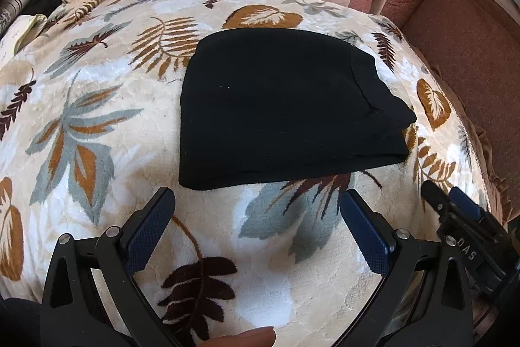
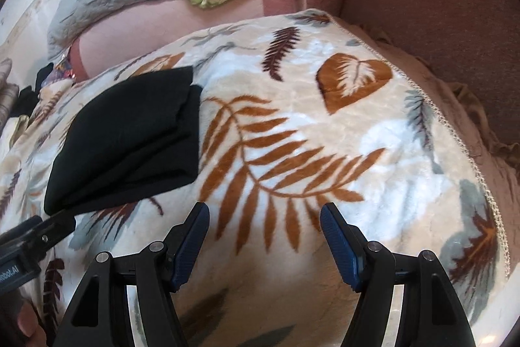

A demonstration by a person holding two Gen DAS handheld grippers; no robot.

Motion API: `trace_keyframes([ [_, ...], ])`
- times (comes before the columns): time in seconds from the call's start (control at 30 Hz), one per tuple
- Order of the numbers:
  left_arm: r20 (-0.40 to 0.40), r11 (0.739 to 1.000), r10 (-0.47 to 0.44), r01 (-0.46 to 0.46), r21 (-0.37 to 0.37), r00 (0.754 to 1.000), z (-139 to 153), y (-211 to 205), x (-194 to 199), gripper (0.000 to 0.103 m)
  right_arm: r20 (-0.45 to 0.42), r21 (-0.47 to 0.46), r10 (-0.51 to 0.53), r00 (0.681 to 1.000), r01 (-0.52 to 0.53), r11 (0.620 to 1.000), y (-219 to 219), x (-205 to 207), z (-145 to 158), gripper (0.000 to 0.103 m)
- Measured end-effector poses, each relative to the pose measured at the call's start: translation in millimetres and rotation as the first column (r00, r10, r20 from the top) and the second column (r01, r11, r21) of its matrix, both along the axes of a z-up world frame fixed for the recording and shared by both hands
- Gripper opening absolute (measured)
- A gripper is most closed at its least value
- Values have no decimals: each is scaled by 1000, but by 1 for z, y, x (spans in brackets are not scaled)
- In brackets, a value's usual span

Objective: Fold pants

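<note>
Left wrist: "DAS" on right tongs

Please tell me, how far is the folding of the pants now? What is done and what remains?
Done, it seems: the black knit pants lie as a compact layered rectangle on the cream leaf-print fleece blanket; stacked edges show on one side. In hand: nothing. The left gripper and right gripper are both open and clear of the cloth. Left: perhaps squaring the slightly uneven corner, or setting the bundle aside.

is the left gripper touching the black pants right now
Apart. The left wrist view shows the left gripper open, with a strip of leaf-patterned blanket visible between its fingers and the near edge of the folded black pants.
</note>
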State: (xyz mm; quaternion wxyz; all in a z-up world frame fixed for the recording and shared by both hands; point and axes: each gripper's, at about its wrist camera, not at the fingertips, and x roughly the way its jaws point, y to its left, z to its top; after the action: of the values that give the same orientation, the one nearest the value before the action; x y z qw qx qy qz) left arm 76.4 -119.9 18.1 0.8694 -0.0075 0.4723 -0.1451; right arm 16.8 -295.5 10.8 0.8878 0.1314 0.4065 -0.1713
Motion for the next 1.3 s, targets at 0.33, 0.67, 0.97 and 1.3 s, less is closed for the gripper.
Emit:
trace_keyframes([
  [0.33, -3, 1000, -3, 3, -6, 1000, 0, -2, 1, 102, 5, -7, 8, 1000, -8, 1000, 3, 0, 2, 69],
  [0.67, -6, 1000, -2, 2, -15, 1000, 0, -2, 1, 102, -2, -12, 25, 1000, -25, 1000, 10, 2, 0, 69],
  [0.97, -4, 1000, 1, -1, -12, 1000, 0, -2, 1, 102, 49, -13, 62, 997, -62, 998, 18, 0, 8, 69],
  [1.3, -10, 1000, 5, -5, -13, 1000, -1, 0, 1, 102, 156, -14, 140, 978, -140, 990, 35, -1, 23, 69],
])
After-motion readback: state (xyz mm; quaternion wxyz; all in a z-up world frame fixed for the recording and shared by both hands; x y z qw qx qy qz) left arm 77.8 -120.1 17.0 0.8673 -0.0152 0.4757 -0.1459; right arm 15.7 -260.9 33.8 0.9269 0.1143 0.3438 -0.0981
